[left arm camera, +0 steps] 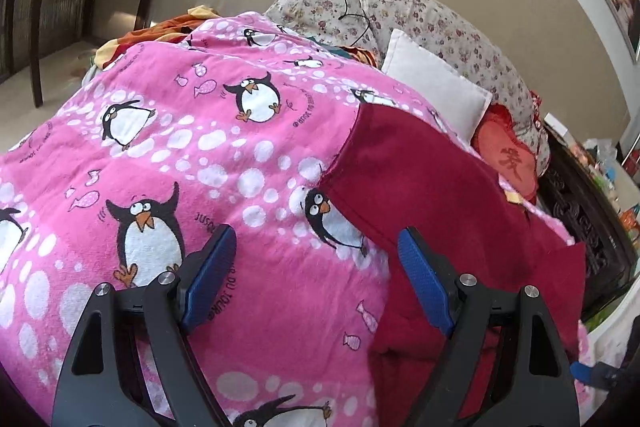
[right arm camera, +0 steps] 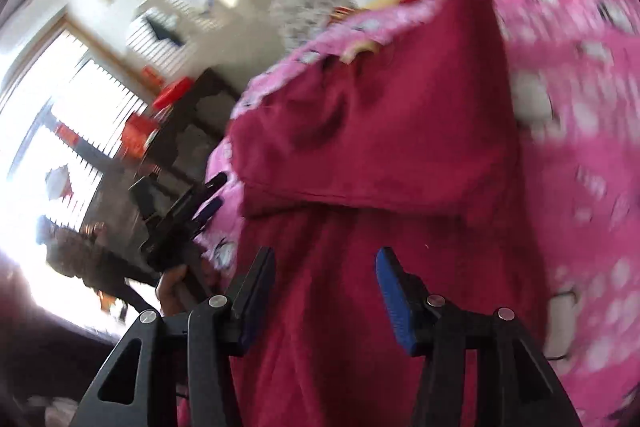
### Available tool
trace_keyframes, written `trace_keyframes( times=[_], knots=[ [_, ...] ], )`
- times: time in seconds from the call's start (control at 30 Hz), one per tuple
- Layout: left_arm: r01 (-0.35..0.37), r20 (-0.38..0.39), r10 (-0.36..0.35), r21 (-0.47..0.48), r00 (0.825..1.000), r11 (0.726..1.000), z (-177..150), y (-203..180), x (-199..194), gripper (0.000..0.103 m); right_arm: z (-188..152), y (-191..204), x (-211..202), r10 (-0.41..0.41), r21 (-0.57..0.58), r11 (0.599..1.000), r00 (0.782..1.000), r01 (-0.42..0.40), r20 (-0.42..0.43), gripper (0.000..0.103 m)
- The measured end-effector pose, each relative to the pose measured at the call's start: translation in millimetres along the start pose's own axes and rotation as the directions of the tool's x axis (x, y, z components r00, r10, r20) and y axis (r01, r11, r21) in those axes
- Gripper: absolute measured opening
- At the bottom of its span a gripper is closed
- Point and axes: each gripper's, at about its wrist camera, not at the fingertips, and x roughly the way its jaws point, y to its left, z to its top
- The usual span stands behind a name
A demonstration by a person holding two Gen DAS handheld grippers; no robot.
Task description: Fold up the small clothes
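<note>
The dark red garment (left arm camera: 448,211) lies spread on the pink penguin blanket (left arm camera: 180,147), partly folded over itself. Your left gripper (left arm camera: 316,259) hangs spread and empty over the blanket beside its edge; your right gripper (right arm camera: 326,283) hovers released above the red cloth.

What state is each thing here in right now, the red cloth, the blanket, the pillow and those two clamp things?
Dark red garment: spread on the blanket, one part folded over.
Pink penguin blanket: laid out flat under the garment.
White pillow: lying beyond the garment.
Left gripper: open, holding nothing.
Right gripper: open, above the garment.
</note>
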Motion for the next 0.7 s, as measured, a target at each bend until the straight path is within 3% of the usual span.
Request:
trace_keyframes(
  times=[0.1,0.17,0.2,0.23,0.3,0.37,0.43,0.5,0.57,0.63,0.7],
  knots=[
    [0.011,0.005,-0.011,0.008,1.000,1.000,-1,0,-2,0.083,14,-29,4,-0.007,0.162,0.987,0.995,-0.010,0.103,0.050],
    [0.020,0.006,-0.020,0.002,1.000,1.000,-1,2,-2,0.083,21,-38,-2,0.030,0.204,0.977,0.984,-0.066,0.174,0.033],
    [0.025,0.007,-0.025,-0.005,1.000,1.000,-1,3,-2,0.083,25,-40,-8,0.028,0.199,0.977,0.976,-0.071,0.214,0.013],
    [0.028,0.008,-0.028,-0.010,1.000,1.000,0,3,-2,0.083,29,-38,-16,0.004,0.171,0.984,0.966,-0.050,0.257,0.009],
    [0.030,0.009,-0.030,-0.013,0.999,0.999,0,3,-2,0.083,33,-36,-38,-0.062,0.139,0.990,0.940,0.016,0.335,0.009],
    [0.032,0.011,-0.032,-0.011,0.999,0.999,0,2,-3,0.083,33,-38,-50,-0.150,0.135,0.985,0.920,0.107,0.362,0.009],
    [0.035,0.013,-0.034,-0.007,0.999,0.999,0,2,-4,0.083,29,-48,-45,-0.191,0.143,0.978,0.934,0.153,0.302,0.009],
    [0.038,0.014,-0.038,-0.003,0.999,0.999,0,1,-4,0.083,27,-51,-38,-0.160,0.131,0.982,0.969,0.136,0.191,0.010],
    [0.043,0.020,-0.043,0.002,0.999,0.999,-1,-1,-7,0.083,23,-42,-38,-0.124,0.085,0.990,0.981,0.112,0.149,0.018],
    [0.052,0.033,-0.052,0.012,0.998,0.999,-2,-4,-10,0.083,19,-22,-58,-0.145,0.001,0.989,0.976,0.147,0.164,0.039],
    [0.052,0.054,-0.053,0.036,0.997,0.998,-3,-11,-16,0.083,18,-5,-76,-0.142,-0.055,0.986,0.968,0.157,0.207,0.039]
  ],
)
